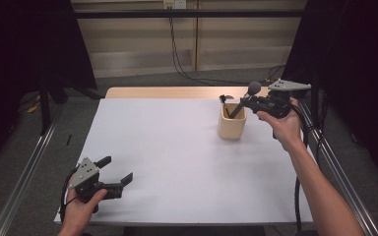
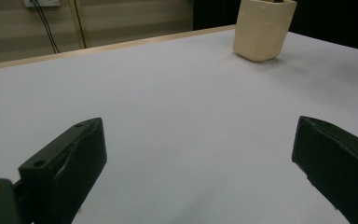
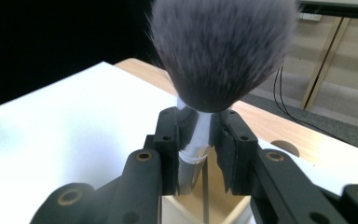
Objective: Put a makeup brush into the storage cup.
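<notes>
Left gripper sits low at about 7 o'clock on the table, held in the left hand. Its jaws are spread wide, nothing between them; in the left gripper view the bare table surface shows between the two black jaws. Grey three-cornered plate on top, cable trailing back toward the near edge.

Mid-table: plain pale surface.

Farther out, at about 1 o'clock: a cream cup stands upright on the table. From the left gripper view the cup sits toward 1 o'clock, well apart from that gripper.

Right gripper held by the right hand just beside and above the cup, at the cup's 3 o'clock side. Its jaws are pinching a brush on the silver collar below the bristles. Brush leans, grey bristle head up, dark handle end down inside the cup's mouth. A second dark object sticks out of the cup at its far-left corner; too small to identify.

Beyond the table: wooden strip along the far edge, grey floor, black cables hanging down a beige wall.
</notes>
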